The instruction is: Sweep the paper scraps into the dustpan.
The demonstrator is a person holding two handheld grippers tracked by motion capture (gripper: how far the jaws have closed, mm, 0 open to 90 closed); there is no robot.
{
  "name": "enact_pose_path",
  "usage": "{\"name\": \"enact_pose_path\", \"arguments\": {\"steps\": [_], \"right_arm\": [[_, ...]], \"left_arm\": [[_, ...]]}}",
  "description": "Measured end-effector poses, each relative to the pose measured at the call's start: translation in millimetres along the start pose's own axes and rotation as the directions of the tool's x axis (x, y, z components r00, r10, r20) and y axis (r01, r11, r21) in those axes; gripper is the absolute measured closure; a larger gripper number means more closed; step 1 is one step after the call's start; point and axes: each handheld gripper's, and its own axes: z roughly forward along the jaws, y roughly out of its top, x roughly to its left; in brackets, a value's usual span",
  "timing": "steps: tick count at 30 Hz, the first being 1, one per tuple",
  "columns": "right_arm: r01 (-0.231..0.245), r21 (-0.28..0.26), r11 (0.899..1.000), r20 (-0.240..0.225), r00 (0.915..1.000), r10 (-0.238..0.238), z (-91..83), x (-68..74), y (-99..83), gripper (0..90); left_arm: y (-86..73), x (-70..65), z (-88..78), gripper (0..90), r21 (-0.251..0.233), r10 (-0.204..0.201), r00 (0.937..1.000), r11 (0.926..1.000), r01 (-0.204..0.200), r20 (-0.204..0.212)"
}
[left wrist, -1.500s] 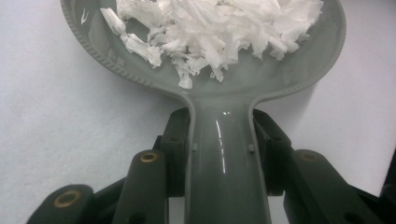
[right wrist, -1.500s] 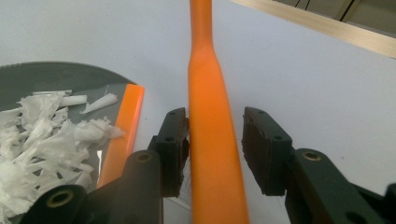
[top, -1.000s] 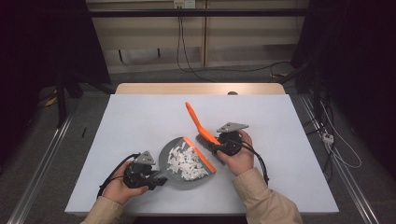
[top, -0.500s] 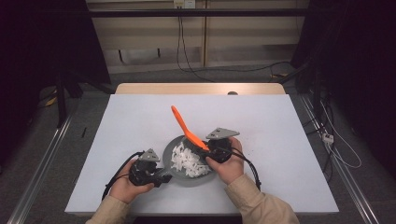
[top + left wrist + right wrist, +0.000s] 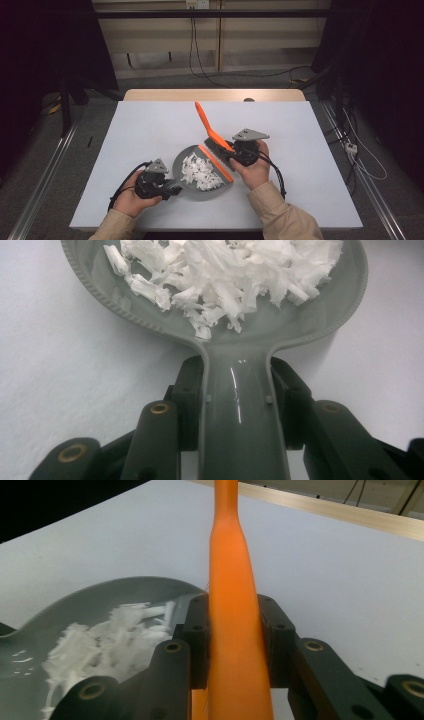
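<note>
A grey dustpan (image 5: 187,161) lies on the white table, its orange lip (image 5: 216,163) on its right side. White paper scraps (image 5: 199,170) are heaped inside it. My left gripper (image 5: 167,187) is shut on the dustpan's handle (image 5: 240,410) at the near left. In the left gripper view the scraps (image 5: 225,270) fill the pan's bowl (image 5: 105,295). My right gripper (image 5: 235,150) is shut on an orange brush (image 5: 205,122), whose handle slants up and away and whose bristle end rests at the pan's right edge. The brush handle (image 5: 232,590) runs between the right jaws, beside the scraps (image 5: 105,640).
The white table (image 5: 150,125) has a wooden strip (image 5: 215,95) along its far edge. Cables (image 5: 270,170) trail from both grippers toward the near edge. Metal rails (image 5: 45,175) flank the table on the floor, and dark curtains stand at both sides.
The right gripper has swung the brush from left-leaning back toward upright over the pan's right edge. The left gripper and dustpan have stayed in place.
</note>
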Motion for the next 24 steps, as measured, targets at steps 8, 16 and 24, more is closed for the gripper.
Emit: {"name": "enact_pose_path", "arguments": {"steps": [8, 16, 24], "right_arm": [[-0.004, 0.006, 1.0, 0.055, 0.9985, 0.004, 5.4, -13.4, -5.7, 71.3], [-0.008, 0.002, 1.0, 0.104, 0.9946, 0.008, 2.2, -23.3, -7.2, 71.3], [0.014, 0.035, 0.999, 0.122, 0.9924, -0.019, 4.9, -24.3, -18.0, 71.3]], "left_arm": [[-5.1, 4.8, -12.8, 62.8, -0.004, -0.008, 1.0, 1.0, 0.008, -0.005], [-10.0, 5.4, -17.1, 62.8, 0.02, 0.007, 1.0, 0.9998, -0.007, 0.0], [-8.0, 4.9, -11.0, 62.8, 0.025, 0.008, 1.0, 0.9996, -0.008, 0.005]]}}
